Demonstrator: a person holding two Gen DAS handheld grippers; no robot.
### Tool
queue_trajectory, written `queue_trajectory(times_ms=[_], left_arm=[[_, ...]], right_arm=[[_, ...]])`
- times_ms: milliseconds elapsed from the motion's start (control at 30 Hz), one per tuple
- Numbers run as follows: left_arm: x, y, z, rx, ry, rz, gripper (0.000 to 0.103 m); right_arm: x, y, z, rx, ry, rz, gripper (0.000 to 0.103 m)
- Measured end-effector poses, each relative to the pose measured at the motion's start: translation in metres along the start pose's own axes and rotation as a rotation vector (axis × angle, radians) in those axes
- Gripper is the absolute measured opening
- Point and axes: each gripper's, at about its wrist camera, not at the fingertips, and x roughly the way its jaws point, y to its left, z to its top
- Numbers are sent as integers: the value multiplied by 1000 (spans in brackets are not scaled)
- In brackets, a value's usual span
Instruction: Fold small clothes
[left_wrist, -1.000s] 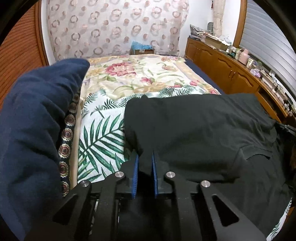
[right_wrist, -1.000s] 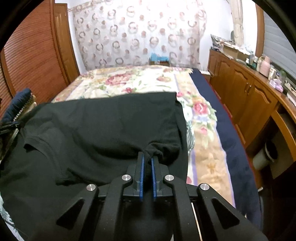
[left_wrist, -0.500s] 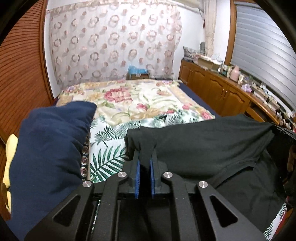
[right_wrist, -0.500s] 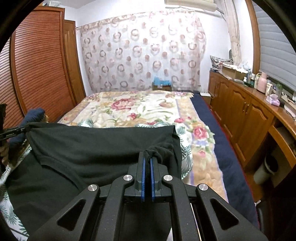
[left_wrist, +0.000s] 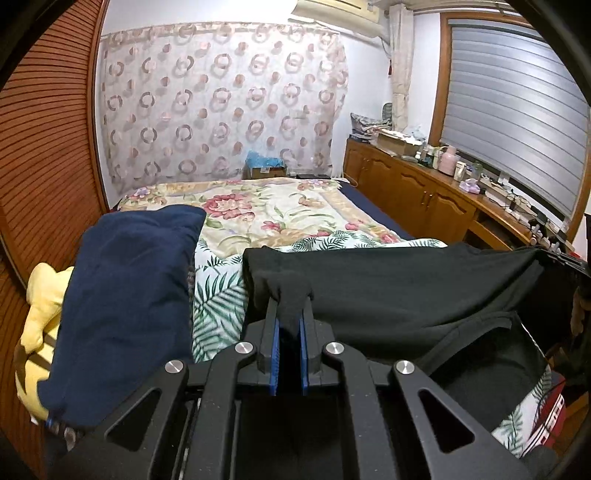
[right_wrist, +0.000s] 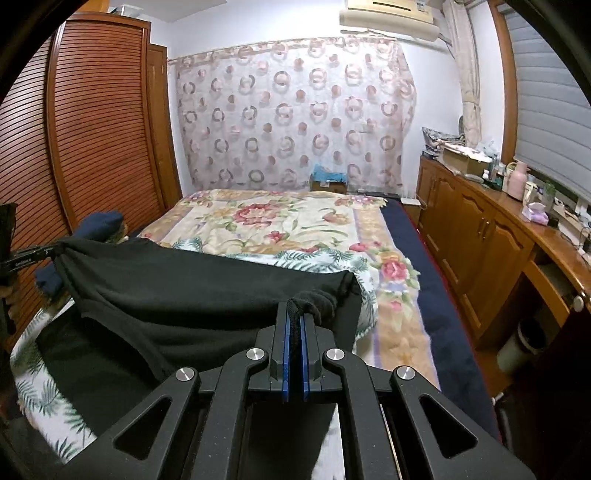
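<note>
Left gripper (left_wrist: 289, 314) angled downward, jaws pinching one corner of black garment (left_wrist: 388, 291), right gripper (right_wrist: 294, 314) angled downward, clamped on opposite corner, garment stretched taut between them above floral bedspread (right_wrist: 295, 221), lower part sagging onto bed

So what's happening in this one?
A person is folding a black garment over a bed, with a handheld gripper in each hand. The left gripper and the right gripper are each shut on one corner, so the top edge is stretched between them, off the bedspread. A navy pillow lies alongside.
</note>
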Motion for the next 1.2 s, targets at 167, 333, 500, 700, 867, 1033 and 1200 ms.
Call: queue_trajectory(times_ms=[167, 333, 500, 700, 867, 1033, 1200], left_arm=[[-21, -2, -20, 2, -1, 1, 9], [-39, -7, -40, -1, -2, 11, 9], [-41, -5, -61, -37, 38, -6, 9], [-31, -3, -79, -47, 91, 8, 10], [-19, -1, -91, -60, 150, -2, 25], [-23, -2, -98, -39, 147, 9, 47], [-19, 0, -101, -25, 159, 13, 76]], right_arm=[[-24, 5, -21, -10, 15, 8, 4], [-44, 9, -32, 2, 36, 16, 4], [-50, 8, -48, 17, 94, 28, 4], [-58, 10, -49, 19, 121, 27, 4], [-46, 20, -49, -42, 180, -35, 9], [-49, 25, -35, -44, 162, -45, 23], [-52, 26, -26, -43, 131, -61, 61]])
